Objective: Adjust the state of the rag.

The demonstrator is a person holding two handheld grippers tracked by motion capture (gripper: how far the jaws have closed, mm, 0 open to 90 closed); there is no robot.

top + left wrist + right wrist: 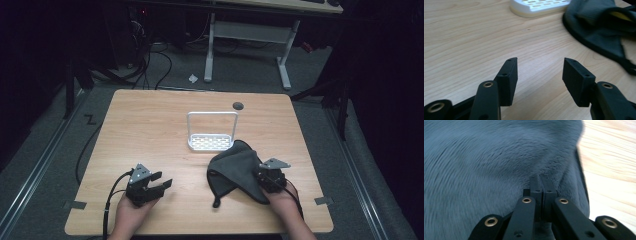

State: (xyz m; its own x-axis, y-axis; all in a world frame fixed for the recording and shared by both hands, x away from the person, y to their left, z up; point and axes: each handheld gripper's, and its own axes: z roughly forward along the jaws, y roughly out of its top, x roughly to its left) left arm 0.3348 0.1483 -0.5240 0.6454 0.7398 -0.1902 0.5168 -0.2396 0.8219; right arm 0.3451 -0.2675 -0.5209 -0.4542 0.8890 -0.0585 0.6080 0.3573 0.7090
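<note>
Right gripper (261, 176) at table's (150, 125) near right, jaws pinched tight on fold of dark grey cloth (235, 170). Cloth bunched, draped over gripper's front, far edge just beside white rack (212, 142). Left gripper (159, 184) at near left, jaws wide apart, holding nothing, well apart from cloth.
</note>
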